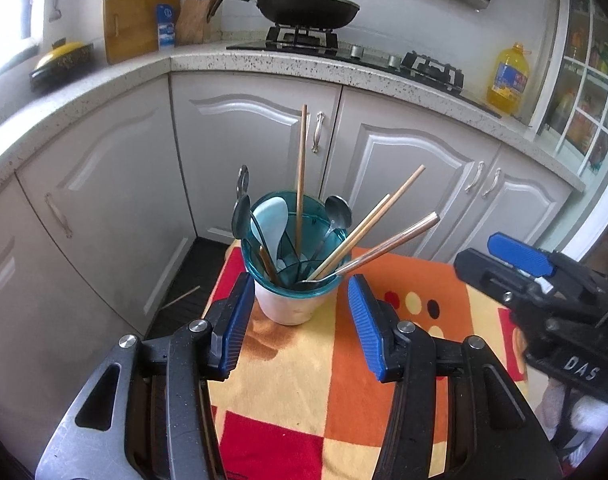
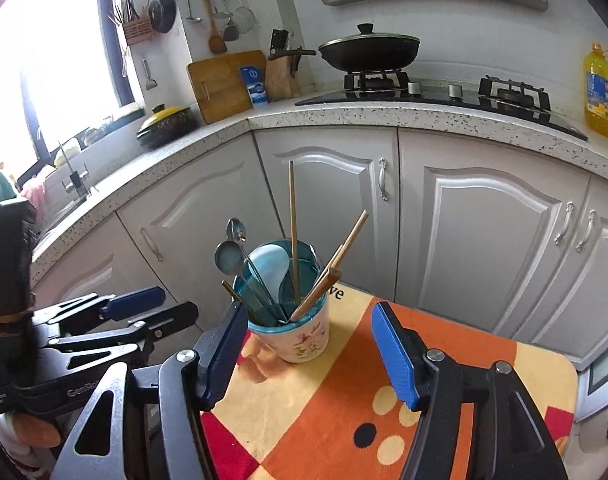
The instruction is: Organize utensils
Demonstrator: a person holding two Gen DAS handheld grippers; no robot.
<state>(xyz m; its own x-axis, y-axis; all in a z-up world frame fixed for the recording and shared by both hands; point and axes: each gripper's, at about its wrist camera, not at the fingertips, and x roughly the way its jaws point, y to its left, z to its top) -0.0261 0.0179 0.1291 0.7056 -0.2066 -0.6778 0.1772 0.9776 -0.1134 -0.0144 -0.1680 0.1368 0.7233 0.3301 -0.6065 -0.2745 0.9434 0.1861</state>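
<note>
both grippers, left [image 1: 299, 330] and right [image 2: 308, 350], hold fingers wide and empty near the utensil cup [image 1: 289, 276].

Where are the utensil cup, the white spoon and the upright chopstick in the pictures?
utensil cup [image 1: 287, 304], left wrist view, on its white lower wall.
white spoon [image 1: 268, 216], left wrist view, on its bowl.
upright chopstick [image 2: 292, 216], right wrist view, on its shaft.

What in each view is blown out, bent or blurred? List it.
Left wrist view: window glares at the left edge, countertop bows from fisheye, cup sharp. Right wrist view: window badly overexposed, cabinet doors curve, corners vignetted black.
</note>
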